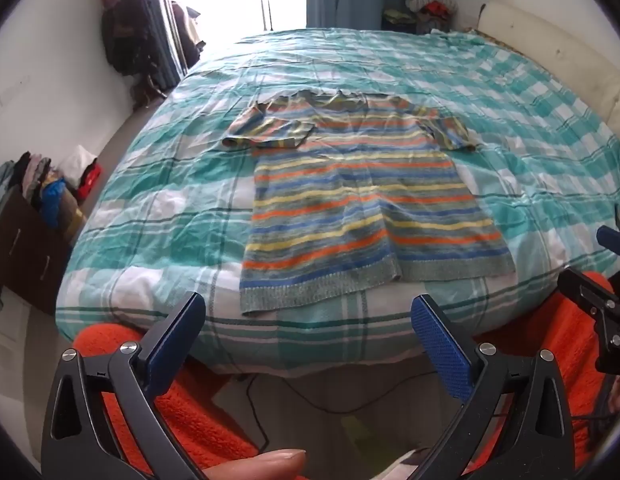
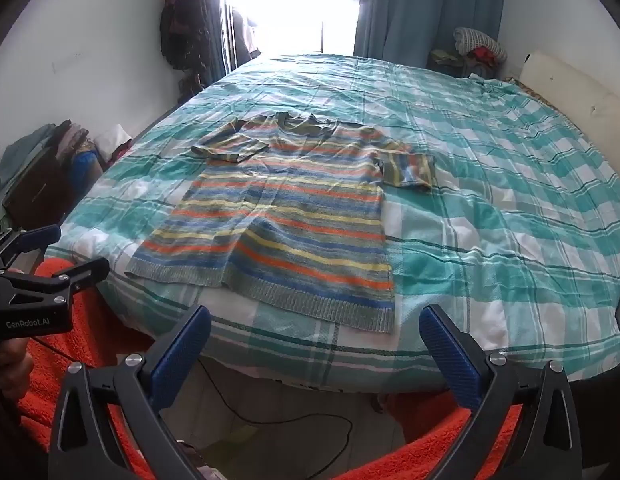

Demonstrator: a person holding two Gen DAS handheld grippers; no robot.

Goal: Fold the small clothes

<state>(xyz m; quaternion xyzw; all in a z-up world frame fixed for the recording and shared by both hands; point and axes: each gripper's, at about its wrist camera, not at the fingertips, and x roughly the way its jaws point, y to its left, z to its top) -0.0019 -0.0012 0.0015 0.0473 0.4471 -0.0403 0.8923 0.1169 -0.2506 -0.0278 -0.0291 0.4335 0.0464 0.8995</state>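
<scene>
A striped knit sweater (image 1: 357, 200) (image 2: 286, 216) in orange, yellow, blue and grey-green lies flat on the bed, hem toward me, both short sleeves spread near its far end. My left gripper (image 1: 308, 308) hangs open just short of the bed's near edge, below the hem, with nothing between its blue pads (image 1: 441, 352). My right gripper (image 2: 315, 320) is open too, off the bed's edge near the hem's right corner, empty. Each gripper shows at the side of the other's view: the right gripper (image 1: 605, 280) at the right, the left gripper (image 2: 66, 252) at the left.
The bed (image 1: 509, 120) carries a teal and white checked sheet. An orange fleecy cloth (image 2: 429, 452) covers the person's legs below the grippers. A black cable (image 1: 310, 396) runs on the floor. Piled clothes (image 1: 42, 188) stand left of the bed; more clothes (image 1: 429, 4) sit beyond it.
</scene>
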